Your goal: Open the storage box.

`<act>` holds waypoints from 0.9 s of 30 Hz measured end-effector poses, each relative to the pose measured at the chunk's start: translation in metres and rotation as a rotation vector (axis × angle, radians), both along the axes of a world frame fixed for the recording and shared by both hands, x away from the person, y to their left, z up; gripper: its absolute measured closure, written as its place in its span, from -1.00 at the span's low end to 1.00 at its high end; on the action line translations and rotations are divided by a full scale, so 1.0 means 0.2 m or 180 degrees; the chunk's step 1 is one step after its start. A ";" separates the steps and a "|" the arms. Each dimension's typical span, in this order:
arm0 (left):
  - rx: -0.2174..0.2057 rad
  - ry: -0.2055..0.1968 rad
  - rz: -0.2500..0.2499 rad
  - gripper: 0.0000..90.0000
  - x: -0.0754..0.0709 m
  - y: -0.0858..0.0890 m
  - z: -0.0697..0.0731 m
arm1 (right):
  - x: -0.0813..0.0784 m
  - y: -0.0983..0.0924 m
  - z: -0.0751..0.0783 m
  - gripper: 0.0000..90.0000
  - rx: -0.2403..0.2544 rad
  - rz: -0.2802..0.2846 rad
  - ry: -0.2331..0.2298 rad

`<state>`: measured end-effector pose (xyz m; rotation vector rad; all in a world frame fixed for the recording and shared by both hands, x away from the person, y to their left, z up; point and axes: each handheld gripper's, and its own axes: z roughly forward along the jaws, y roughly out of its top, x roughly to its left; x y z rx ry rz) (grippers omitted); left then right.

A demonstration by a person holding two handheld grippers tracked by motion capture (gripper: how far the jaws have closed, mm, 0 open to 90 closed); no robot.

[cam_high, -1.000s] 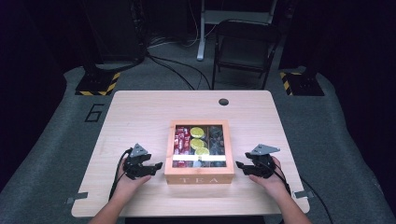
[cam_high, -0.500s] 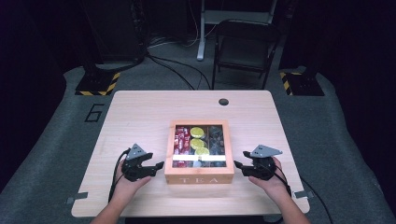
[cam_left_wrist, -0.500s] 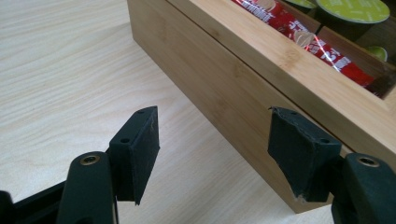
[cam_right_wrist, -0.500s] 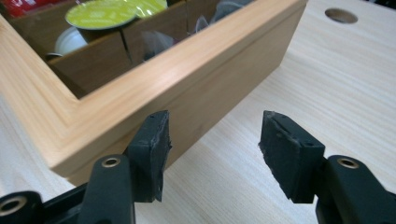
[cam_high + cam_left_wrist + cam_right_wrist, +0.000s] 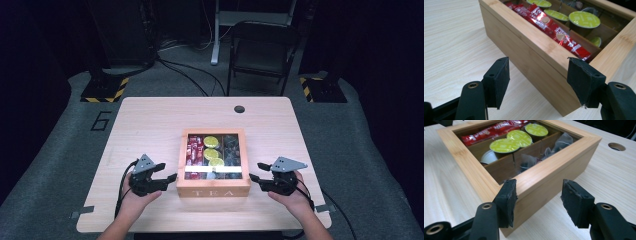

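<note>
A wooden tea box [image 5: 213,186] with a glass lid sits at the table's near middle. It holds red sachets [image 5: 554,30], green-topped capsules [image 5: 504,145] and dark tea bags [image 5: 560,141]. My left gripper [image 5: 169,172] is at the box's left near corner. It is open, and the box's side wall [image 5: 534,57] runs between its pads [image 5: 499,80] without touching them. My right gripper [image 5: 256,171] is at the right near corner. Its jaws have just been closing, with the box's corner [image 5: 541,182] between them. The right pad [image 5: 574,200] still stands clear of the wood.
The light wooden table [image 5: 150,125] has a round cable hole [image 5: 239,109] at its far edge. Behind it stand a dark folding chair [image 5: 260,55] and two stands with yellow-black striped bases [image 5: 102,90]. Cables trail from both grippers toward the near edge.
Both hands have risen slightly beside the box. The right gripper's jaws have narrowed around the box's corner. The box has not moved.
</note>
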<state>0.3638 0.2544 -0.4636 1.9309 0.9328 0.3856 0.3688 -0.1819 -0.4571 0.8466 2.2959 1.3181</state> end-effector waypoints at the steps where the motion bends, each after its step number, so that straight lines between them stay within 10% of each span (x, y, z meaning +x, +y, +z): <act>1: -0.0019 0.0009 -0.0007 -0.23 0.00 0.00 0.01 | -0.01 0.00 0.01 0.01 0.0002 0.0029 0.0011; 27: 0.0010 0.0096 -0.0311 -0.60 -0.07 -0.14 -0.04 | -0.05 0.12 -0.06 -0.42 -0.0271 0.0357 0.0139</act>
